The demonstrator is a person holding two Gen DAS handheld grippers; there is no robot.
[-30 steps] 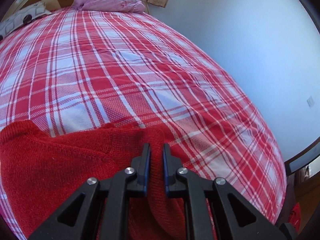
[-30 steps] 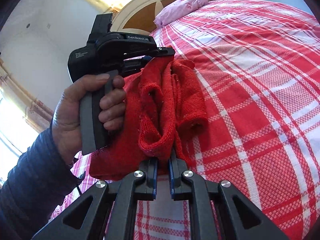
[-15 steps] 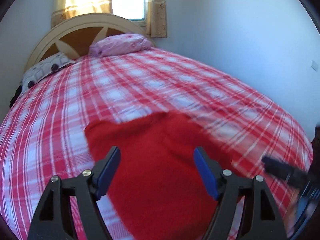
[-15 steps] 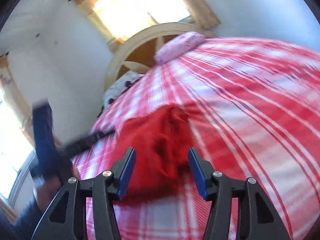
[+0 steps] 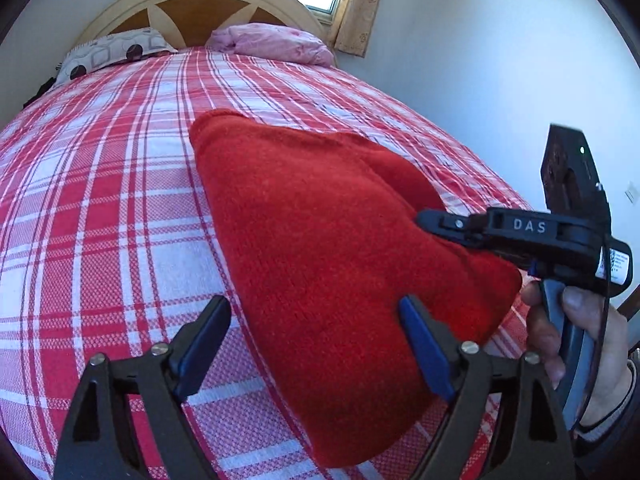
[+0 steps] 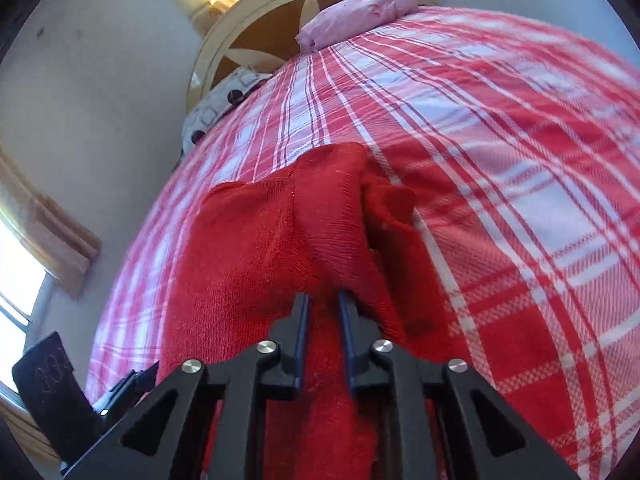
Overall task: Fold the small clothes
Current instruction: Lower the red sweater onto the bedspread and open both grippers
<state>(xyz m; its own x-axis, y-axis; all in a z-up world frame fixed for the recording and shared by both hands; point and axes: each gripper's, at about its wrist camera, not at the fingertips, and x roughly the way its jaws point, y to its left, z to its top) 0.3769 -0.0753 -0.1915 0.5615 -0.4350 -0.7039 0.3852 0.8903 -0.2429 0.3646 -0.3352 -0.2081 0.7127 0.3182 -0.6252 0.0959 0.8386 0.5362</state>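
A red knitted garment (image 5: 320,248) lies folded on the red and white plaid bedspread (image 5: 100,200). My left gripper (image 5: 316,320) is open and empty, its jaws wide apart just above the garment's near end. My right gripper (image 6: 324,300) is shut on a fold of the red garment (image 6: 280,240) at its right edge. In the left wrist view the right gripper's tip (image 5: 432,222) rests on the garment's right side, held by a hand (image 5: 580,340).
A pink pillow (image 5: 276,42) and a patterned grey pillow (image 5: 108,54) lie by the wooden headboard (image 5: 200,0). A white wall (image 5: 480,60) runs along the bed's right side. A curtained window (image 6: 24,264) is at the left.
Both grippers let go of the lifted garment and it dropped onto the bed. The right gripper has since closed on a fold again; the left stays open.
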